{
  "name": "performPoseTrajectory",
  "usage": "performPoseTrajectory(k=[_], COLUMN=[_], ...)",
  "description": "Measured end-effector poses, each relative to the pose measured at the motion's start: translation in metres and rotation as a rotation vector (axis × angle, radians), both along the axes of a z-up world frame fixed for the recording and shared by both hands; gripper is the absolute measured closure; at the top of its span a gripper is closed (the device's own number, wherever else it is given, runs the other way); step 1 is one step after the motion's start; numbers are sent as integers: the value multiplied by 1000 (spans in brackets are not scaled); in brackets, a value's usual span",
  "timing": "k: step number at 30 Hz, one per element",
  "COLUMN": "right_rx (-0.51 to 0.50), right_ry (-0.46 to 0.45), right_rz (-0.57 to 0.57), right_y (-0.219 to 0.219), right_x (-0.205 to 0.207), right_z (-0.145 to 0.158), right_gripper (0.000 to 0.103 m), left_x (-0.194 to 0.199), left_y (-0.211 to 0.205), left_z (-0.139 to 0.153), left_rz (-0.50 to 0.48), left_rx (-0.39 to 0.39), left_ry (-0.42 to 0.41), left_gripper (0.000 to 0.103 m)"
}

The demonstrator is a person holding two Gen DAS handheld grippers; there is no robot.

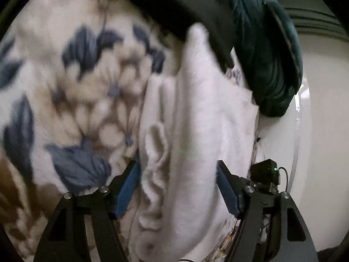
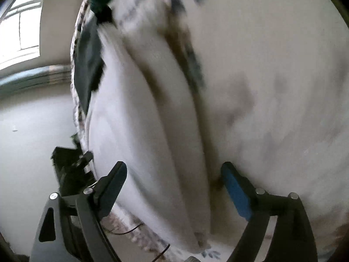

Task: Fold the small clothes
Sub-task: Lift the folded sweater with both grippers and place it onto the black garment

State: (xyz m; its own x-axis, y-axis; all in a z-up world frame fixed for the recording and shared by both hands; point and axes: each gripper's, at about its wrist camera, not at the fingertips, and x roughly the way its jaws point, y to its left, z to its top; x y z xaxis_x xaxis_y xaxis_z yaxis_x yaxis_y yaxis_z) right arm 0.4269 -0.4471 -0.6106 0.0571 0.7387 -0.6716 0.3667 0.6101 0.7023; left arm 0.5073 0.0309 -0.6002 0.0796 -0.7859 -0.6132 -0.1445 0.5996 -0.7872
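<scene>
Left claw (image 1: 177, 187) is spread around a white garment (image 1: 196, 120); right claw (image 2: 174, 187) is spread likewise. Floral blanket (image 1: 76, 87) fills left of frame; pale floor (image 2: 32, 131), apparently bare, lower left.

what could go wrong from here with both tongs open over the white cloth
1. The white garment lies on a fleecy floral blanket; the open left tongs might pinch blanket along with it.
2. It sits near the bed edge, beside dark clothes; a tug might drag it off.
3. The right tongs straddle a thick fold and may catch only one layer.
</scene>
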Motion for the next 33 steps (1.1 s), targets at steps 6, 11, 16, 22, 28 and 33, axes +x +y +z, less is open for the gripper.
performPoseTrajectory(k=[6,11,16,22,28,33], right_rx=[137,94,44,45,31,21], right_ry=[-15,-43,-104,-219,-336,-422], right_rz=[-43,5,-6,-21,5,22], right_y=[21,46,59,74,93,123], right_x=[0,5,2,8,51,130], right_z=[-17,-13,8,73,157,209], right_gripper=[7,20,63,65,66,66], left_x=[8,5,-3,8,45,113], left_y=[-10,-26,-33,-24,-8,21], left_z=[-9,10,41,100,167,204], left_rz=[-24,19,71,113,168,222], left_rx=[-28,-55,-55,-114,-147,-136], left_ry=[10,-79,-160,-258,-343,-403], left_gripper=[24,57,66,66,66,66])
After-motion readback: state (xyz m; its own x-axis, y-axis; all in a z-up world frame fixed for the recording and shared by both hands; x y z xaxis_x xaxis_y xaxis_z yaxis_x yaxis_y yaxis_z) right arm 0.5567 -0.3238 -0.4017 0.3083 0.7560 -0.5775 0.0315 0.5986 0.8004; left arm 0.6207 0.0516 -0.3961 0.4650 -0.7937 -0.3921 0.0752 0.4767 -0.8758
